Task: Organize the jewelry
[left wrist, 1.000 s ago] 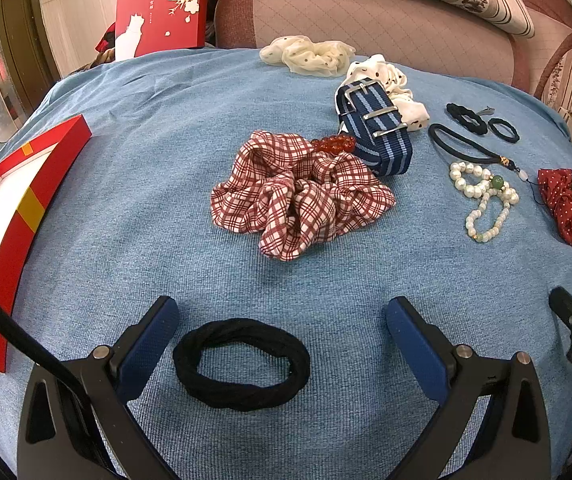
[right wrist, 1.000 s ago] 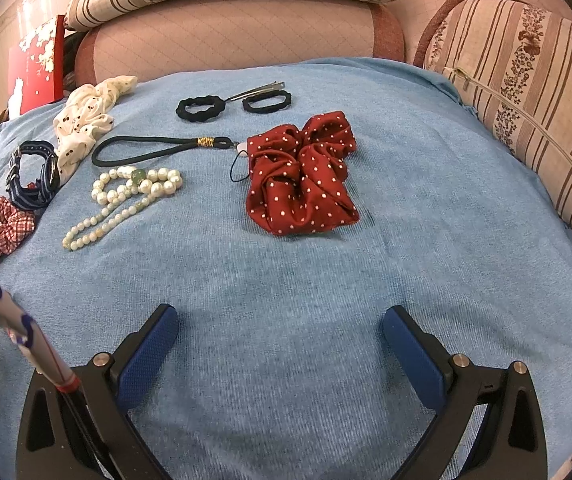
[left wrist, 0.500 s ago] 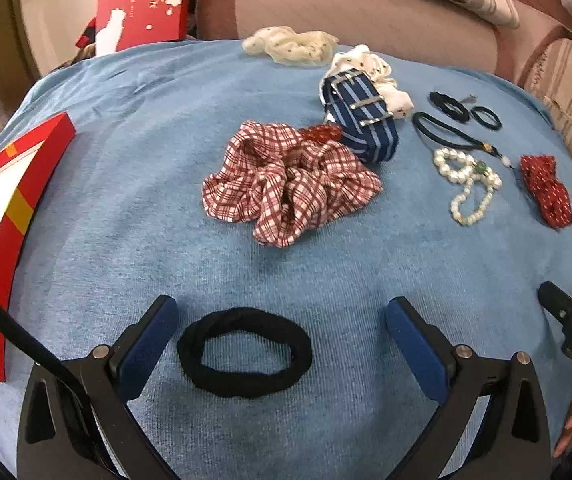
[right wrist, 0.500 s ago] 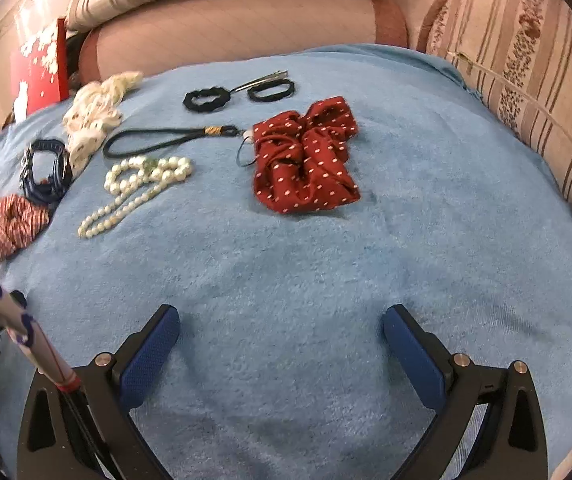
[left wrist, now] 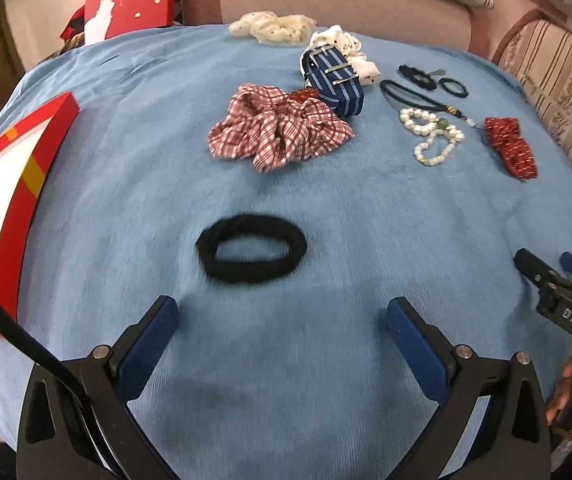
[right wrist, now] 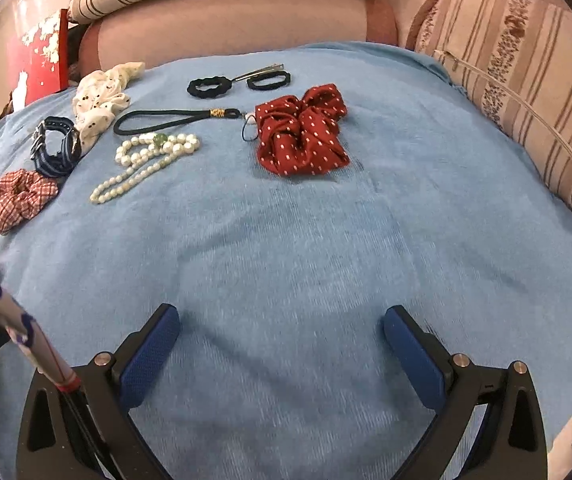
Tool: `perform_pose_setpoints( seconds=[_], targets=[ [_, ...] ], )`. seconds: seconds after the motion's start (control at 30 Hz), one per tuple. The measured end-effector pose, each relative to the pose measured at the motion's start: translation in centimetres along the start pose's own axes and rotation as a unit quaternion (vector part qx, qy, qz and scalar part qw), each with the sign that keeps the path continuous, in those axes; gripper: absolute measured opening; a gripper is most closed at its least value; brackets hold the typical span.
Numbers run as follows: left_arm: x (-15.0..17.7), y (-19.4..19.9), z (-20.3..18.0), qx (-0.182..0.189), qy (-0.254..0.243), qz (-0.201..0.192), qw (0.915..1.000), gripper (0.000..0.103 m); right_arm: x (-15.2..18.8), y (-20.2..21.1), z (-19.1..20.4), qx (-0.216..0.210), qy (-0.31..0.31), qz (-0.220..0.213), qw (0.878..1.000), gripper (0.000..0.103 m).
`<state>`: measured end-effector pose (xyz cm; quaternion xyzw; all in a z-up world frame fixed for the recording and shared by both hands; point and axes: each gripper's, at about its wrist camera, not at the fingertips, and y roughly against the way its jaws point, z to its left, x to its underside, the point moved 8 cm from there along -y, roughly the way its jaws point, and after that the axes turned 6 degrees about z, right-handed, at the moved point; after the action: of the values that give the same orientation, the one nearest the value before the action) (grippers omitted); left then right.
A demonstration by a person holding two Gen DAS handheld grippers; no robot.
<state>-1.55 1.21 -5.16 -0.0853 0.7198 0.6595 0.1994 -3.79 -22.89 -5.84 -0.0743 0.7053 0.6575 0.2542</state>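
Both the left gripper (left wrist: pixel 282 316) and the right gripper (right wrist: pixel 280 324) hang spread wide and empty over the blue cloth (left wrist: pixel 126 160); the black hair tie (left wrist: pixel 251 248) lies mid-cloth just ahead of the left fingers; the red box (left wrist: pixel 18 184) sits at the cloth's left edge.

Four scrunchies (left wrist: pixel 280 130), three black hair ties (left wrist: pixel 252 253).

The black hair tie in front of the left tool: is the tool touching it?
Apart. In the left wrist view, bare blue cloth shows between the black hair tie and both fingertips of the open left tool.
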Motion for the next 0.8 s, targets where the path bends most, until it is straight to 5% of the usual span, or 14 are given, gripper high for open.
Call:
perform_pose_setpoints(
  seconds=[0.13, 0.33, 0.47, 0.67, 0.8],
  targets=[
    [1.5, 2.1, 1.4, 0.015, 0.044, -0.021, 0.9987, 0.103, 0.8, 0.8, 0.1, 0.001, 0.001, 0.011, 1.0, 0.103],
    [1.7, 6.8, 4.1, -0.01, 0.079, -0.077, 0.9938, 0.103, 1.0, 4.5, 0.6, 0.003, -0.01, -0.04, 0.999, 0.103],
    [1.2, 10.3, 5.5, -0.038, 0.094, -0.133, 0.9859, 0.103, 0.7, 7.7, 2.3, 0.006, 0.018, -0.073, 0.997, 0.103],
    [0.8, 14.2, 6.9, -0.058, 0.112, -0.165, 0.9781, 0.103, 0.0, 12.4, 3.5, -0.031, -0.001, -0.122, 0.992, 0.103],
    [0.8, 17.5, 7.3, -0.093, 0.11, -0.219, 0.9651, 0.103, -1.2, 14.5, 3.6, -0.043, 0.001, -0.137, 0.99, 0.103]
  ],
)
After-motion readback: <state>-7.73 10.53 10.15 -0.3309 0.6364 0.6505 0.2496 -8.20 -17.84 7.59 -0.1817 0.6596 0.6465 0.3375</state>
